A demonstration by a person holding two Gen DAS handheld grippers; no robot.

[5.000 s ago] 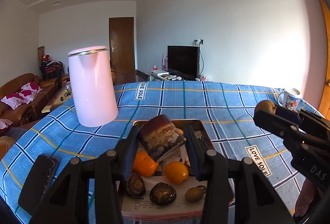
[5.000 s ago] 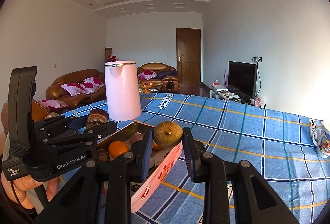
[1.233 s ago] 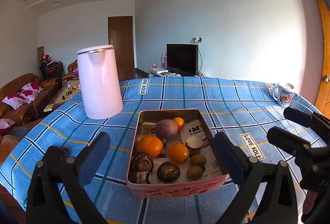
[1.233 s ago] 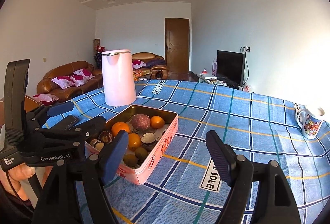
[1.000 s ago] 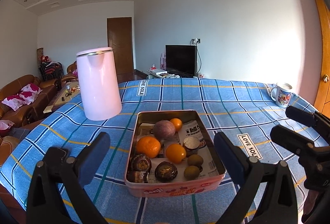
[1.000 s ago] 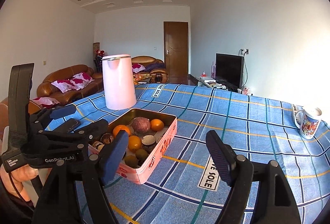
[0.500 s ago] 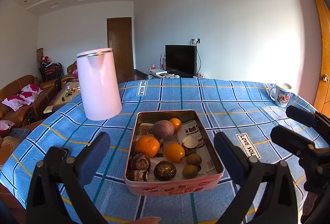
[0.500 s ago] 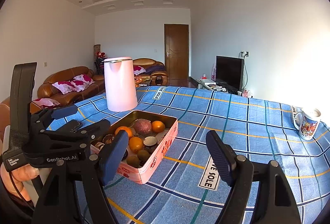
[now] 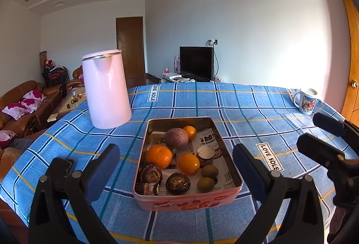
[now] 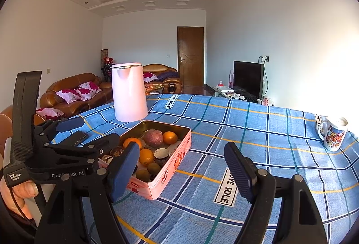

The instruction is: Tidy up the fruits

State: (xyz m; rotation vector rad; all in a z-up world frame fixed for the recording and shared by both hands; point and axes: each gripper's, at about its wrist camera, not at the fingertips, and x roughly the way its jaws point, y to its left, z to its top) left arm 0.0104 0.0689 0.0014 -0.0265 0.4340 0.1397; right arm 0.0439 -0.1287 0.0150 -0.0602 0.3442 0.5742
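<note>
Blue plaid tablecloth with "LOVE SOLE" labels covering the whole table. Tall pale-pink plastic kettle with a metal rim upright on it, far left, just beyond the tin's far-left corner, not touching.

Pink rectangular metal tin with a gold interior at centre of the cloth, lined with printed paper. All fruit inside the tin: round purple-brown passion fruit at the far end, small orange citrus touching it on the right; dimpled mandarin mid-left, smooth orange mid-centre, a cut fruit with a white face just right of it; two dark wrinkled fruits near-left and near-centre, two small green-brown kiwi-like fruits near-right. Cake-like piece in the near-left corner, too unclear to name.

Left gripper hovering over the near edge of the tin, blue-padded fingers spread wide either side, holding nothing. Right gripper to the right of the tin over bare cloth, fingers likewise spread wide, empty. Hand gripping the left tool's handle in the right view.

White ceramic mug with a colourful print alone at the far right edge. Dark flat phone-like object on the cloth left of the tin.
</note>
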